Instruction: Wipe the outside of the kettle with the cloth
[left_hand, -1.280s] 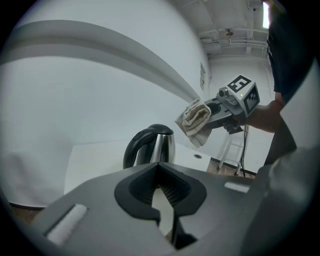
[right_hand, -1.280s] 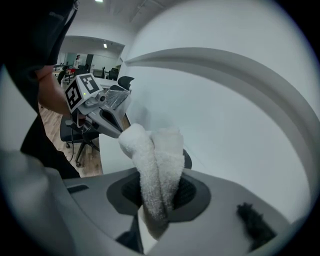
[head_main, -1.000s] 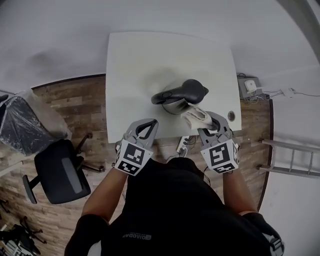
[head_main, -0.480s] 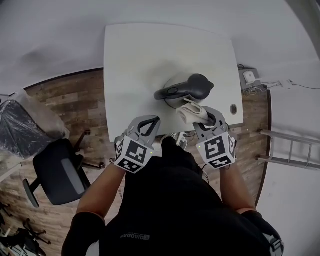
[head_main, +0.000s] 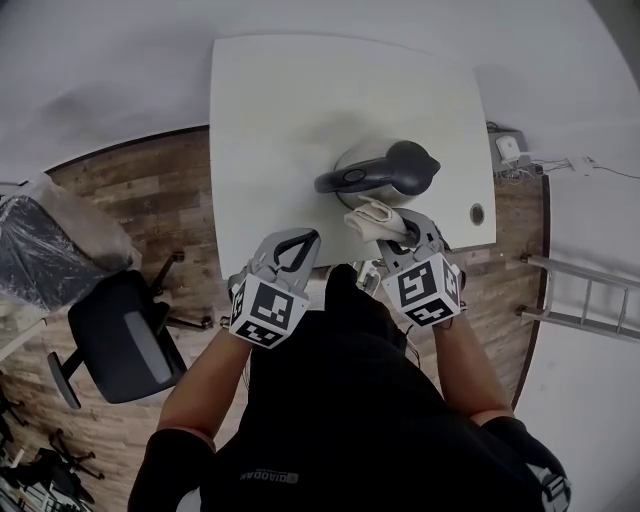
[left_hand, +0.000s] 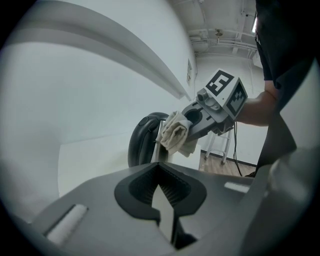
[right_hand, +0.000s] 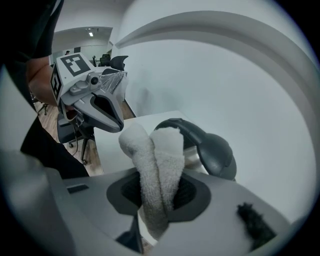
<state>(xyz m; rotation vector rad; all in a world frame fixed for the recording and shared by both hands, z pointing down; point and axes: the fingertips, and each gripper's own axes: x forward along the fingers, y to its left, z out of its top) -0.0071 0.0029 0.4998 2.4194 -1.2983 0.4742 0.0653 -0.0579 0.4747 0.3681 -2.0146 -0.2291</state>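
**White tabletop (head_main: 280, 100) carrying a kettle (head_main: 385, 172), with a cloth (head_main: 372, 218) pinched beside it**

Seen from the head view, the kettle is standing near the tabletop's front right corner, its silver body sitting under a dark lid and handle. The pale, folded cloth is lying just beside the kettle's near side. From this angle I cannot tell whether the two are touching. The left gripper view is showing what the head view cannot. From the side, the cloth (left_hand: 175, 134) is overlapping the edge of the kettle (left_hand: 144, 140) with no gap visible between them.

The right hand-held gripper (head_main: 392, 228) is gripping the cloth and pointing at the kettle from the person's side of the tabletop. Its own view is giving the closest look. There the jaws are clamping a thick fold of the cloth (right_hand: 156, 160), which is bulging up between them, and the kettle (right_hand: 212, 152) is sitting directly behind it.

The left hand-held gripper (head_main: 302, 242) is hovering at the front edge of the tabletop, well to the left of the kettle. Its jaws are meeting at the tips and holding nothing. The right gripper view is showing it (right_hand: 107, 114) from the front.

Beyond the tabletop, a wooden floor (head_main: 130, 200) is showing, and a black office chair (head_main: 120, 340) is standing on it at the person's left.
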